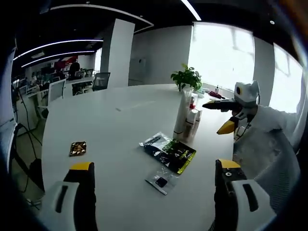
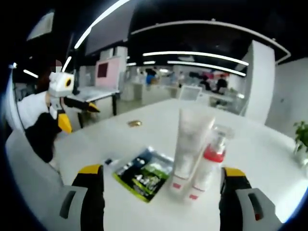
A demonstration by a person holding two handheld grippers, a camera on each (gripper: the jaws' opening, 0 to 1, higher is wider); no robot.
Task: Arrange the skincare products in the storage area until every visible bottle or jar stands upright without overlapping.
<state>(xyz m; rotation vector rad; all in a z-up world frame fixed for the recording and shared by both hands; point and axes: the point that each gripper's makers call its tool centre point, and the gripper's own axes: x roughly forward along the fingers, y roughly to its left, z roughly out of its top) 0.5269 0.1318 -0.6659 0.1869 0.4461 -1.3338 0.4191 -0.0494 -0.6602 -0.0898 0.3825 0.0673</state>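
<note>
On the white table [image 1: 115, 125], a tall white tube [image 1: 183, 113] stands upright, with smaller red-and-white bottles [image 1: 194, 117] close against it. From the other side the same tube [image 2: 190, 144] and a red-collared pump bottle [image 2: 210, 161] stand just ahead. A dark sachet with green print [image 1: 169, 151] lies flat beside them; it is the same sachet [image 2: 144, 175] in the right gripper view. My left gripper [image 1: 154, 165] is open and holds nothing, a little short of the sachet. My right gripper [image 2: 162, 171] is open in front of the tube. Each gripper also appears opposite, open: the right gripper [image 1: 219, 115] and the left gripper [image 2: 79, 115].
A small clear packet [image 1: 162, 180] lies near the sachet. A gold object [image 1: 78, 148] sits apart to the left. A potted plant [image 1: 186, 77] stands at the table's far edge. Office chairs and desks stand beyond the table. A person's white sleeves show behind the grippers.
</note>
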